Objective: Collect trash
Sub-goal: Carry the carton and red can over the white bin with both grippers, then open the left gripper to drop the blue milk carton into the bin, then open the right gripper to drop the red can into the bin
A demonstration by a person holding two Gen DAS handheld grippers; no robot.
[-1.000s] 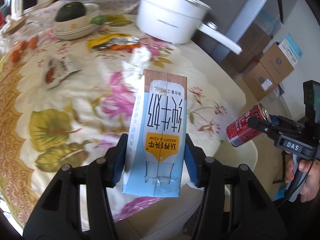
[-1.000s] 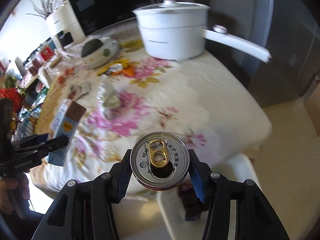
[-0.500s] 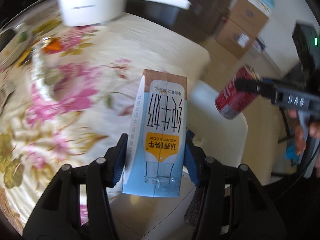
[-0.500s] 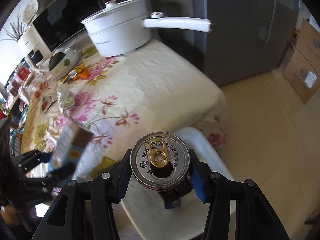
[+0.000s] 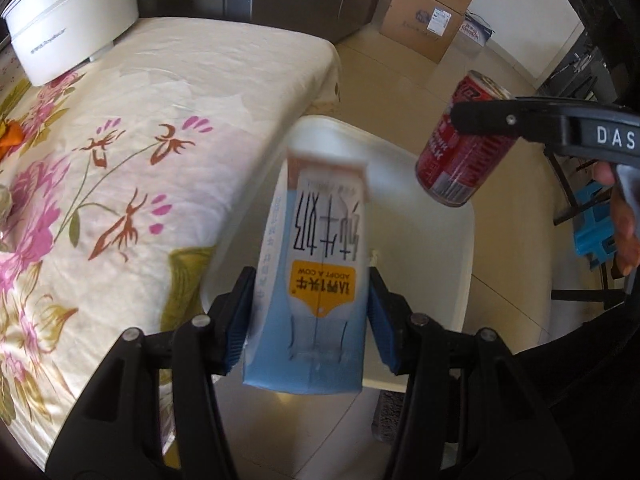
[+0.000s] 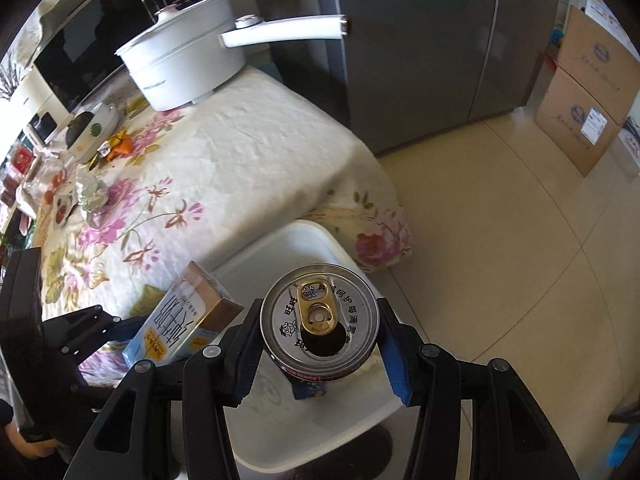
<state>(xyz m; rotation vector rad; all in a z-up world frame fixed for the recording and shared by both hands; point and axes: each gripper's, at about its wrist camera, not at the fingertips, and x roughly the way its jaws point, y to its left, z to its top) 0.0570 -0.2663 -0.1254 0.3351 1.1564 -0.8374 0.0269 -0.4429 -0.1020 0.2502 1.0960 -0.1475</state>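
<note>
your left gripper (image 5: 310, 320) points steeply down, its blue pads pressed on both sides of the milk carton (image 5: 316, 268). your right gripper (image 6: 320, 344) also tilts down, clamped on the red can (image 6: 320, 320), with your right hand (image 5: 624, 216) wrapped round its handle.

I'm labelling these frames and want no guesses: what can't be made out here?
- White bin contents: both views, hidden by milk carton and red can.
- Items at the table's far end: right wrist view, too small.
- Carton's top print: left wrist view, blurred.
</note>
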